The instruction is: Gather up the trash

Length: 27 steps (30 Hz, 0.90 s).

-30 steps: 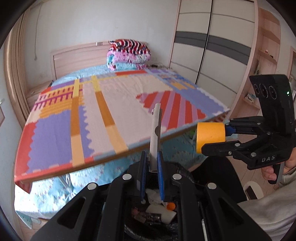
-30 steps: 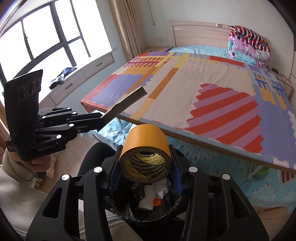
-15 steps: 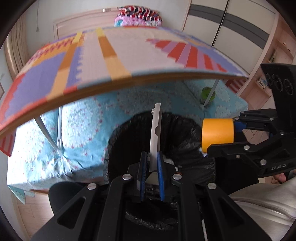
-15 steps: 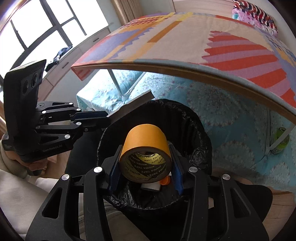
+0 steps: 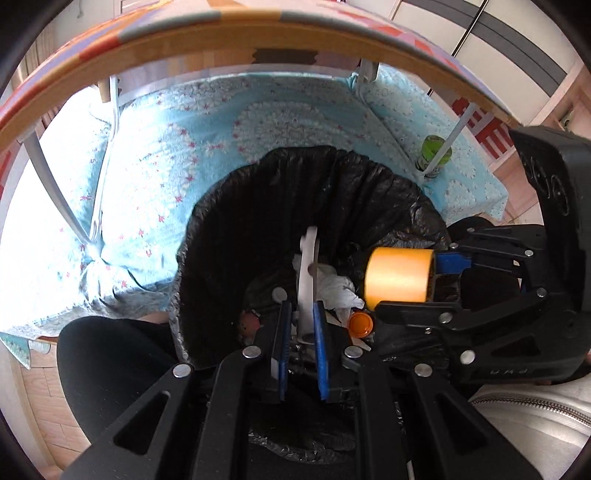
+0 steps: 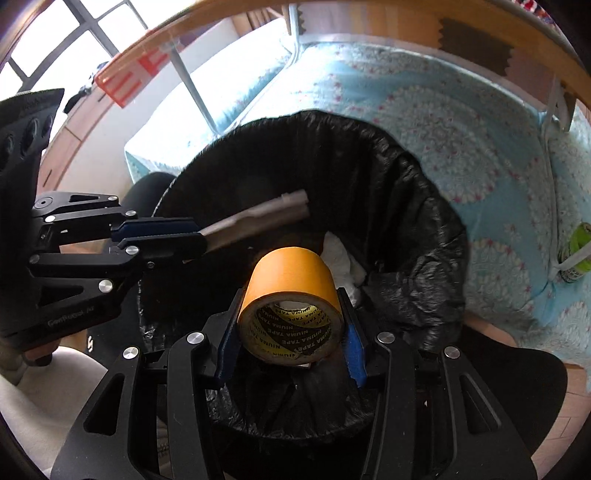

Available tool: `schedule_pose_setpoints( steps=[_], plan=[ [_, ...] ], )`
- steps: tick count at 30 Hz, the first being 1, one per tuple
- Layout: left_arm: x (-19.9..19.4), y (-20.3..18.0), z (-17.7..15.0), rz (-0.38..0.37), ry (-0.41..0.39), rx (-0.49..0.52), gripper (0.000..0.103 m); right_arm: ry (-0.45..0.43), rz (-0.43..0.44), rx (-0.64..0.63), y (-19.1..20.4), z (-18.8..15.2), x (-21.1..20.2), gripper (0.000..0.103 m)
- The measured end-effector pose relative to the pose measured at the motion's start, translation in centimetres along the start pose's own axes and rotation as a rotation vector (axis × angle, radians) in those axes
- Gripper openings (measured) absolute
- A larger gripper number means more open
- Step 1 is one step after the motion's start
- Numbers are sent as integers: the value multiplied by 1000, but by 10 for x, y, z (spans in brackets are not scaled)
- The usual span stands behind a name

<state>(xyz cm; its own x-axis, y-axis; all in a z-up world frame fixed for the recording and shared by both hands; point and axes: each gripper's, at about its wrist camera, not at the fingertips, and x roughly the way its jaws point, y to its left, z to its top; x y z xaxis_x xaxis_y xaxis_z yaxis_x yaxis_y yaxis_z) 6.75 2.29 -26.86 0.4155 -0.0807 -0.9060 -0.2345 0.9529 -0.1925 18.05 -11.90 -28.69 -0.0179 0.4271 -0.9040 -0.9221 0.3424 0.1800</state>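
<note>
My left gripper (image 5: 300,314) is shut on a flat white cardboard piece (image 5: 307,269) and holds it over the open black-lined trash bin (image 5: 218,218). It also shows in the right wrist view (image 6: 162,240), with the cardboard (image 6: 258,218) sticking out over the bin (image 6: 424,206). My right gripper (image 6: 290,321) is shut on an orange tape roll (image 6: 291,280), held above the bin's mouth. The roll also shows in the left wrist view (image 5: 399,277). Crumpled white paper (image 5: 336,288) and an orange cap (image 5: 361,324) lie inside the bin.
A table edge with a colourful mat (image 5: 258,33) arches overhead, with metal legs (image 5: 55,192). A bed with a light blue patterned cover (image 5: 221,122) lies behind the bin. A green can (image 5: 434,155) stands by a table leg. The person's dark-clad knee (image 5: 110,369) flanks the bin.
Both grippers have dropped below the table edge and tilted down toward the bin. The cardboard and the tape roll now hang over the bin's mouth, still held.
</note>
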Motion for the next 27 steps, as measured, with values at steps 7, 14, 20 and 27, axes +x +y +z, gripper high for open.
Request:
schedule_pose_setpoints(
  steps=[7,14,20,27],
  plan=[
    [5,0,1,-13,30,-30,12,13,-16,5,0,4,8,55],
    [-6,1,4,-40,1,-57,53,-7,-7,21,-4,4,1,59],
    [-28,-4,8,-54,-46,-34,56,-38,11,26,-5,3,-23,59],
    [-70,-16,11,-81,-109,16,60,-102,31,-5,1,1,-74,64]
  ],
)
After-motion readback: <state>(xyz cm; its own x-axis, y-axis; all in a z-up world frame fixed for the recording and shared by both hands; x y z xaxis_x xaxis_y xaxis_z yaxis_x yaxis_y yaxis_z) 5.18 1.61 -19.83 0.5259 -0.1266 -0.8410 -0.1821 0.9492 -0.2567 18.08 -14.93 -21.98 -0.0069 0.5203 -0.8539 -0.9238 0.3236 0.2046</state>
